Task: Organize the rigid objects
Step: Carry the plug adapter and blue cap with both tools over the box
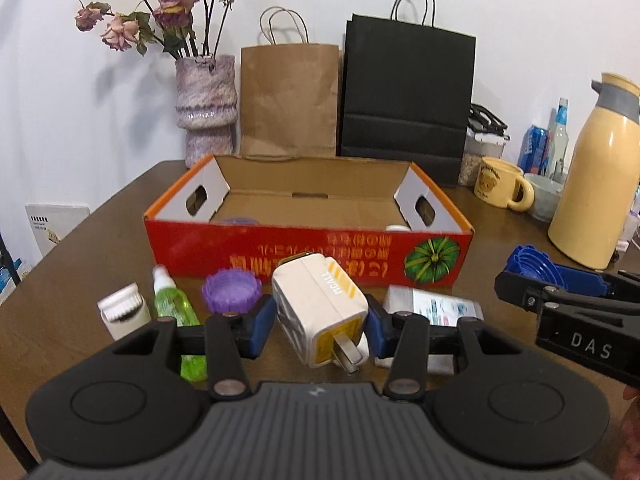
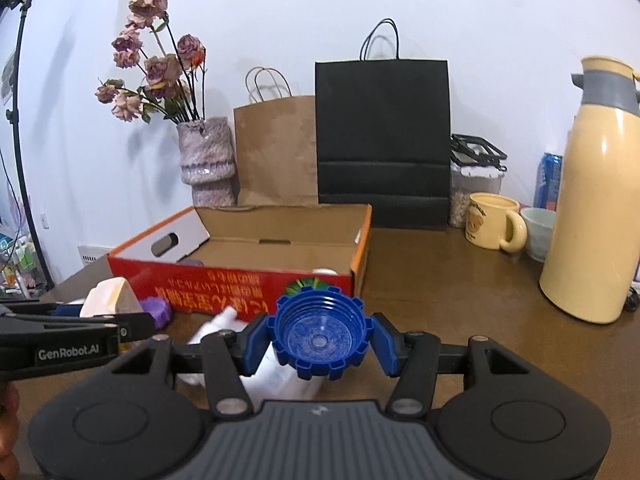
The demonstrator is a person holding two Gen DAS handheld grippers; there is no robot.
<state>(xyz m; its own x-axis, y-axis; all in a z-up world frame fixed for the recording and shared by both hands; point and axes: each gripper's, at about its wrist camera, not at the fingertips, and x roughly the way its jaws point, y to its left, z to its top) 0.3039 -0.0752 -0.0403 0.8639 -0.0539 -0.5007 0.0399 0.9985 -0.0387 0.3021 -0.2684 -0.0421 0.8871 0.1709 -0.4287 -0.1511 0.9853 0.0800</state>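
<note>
Left tongs (image 1: pixel 320 320) clamp the charger (image 1: pixel 320 304), held above the desk (image 1: pixel 100 240). Right tongs (image 2: pixel 320 340) grip the blue cap (image 2: pixel 320 334), open side facing the camera. Beyond, on the desk: spray bottle (image 1: pixel 172 304), purple cap (image 1: pixel 230 290), white tube (image 1: pixel 434 306). Farther back, the red box (image 1: pixel 308 256) sits open.

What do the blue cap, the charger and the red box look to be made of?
Blue cap: moulded plastic, semi-glossy, judging by crisp threads and notched rim. Charger: hard white plastic, smooth, with metal prongs that glint. Red box: printed cardboard; bare brown inside and folded flaps show it.
</note>
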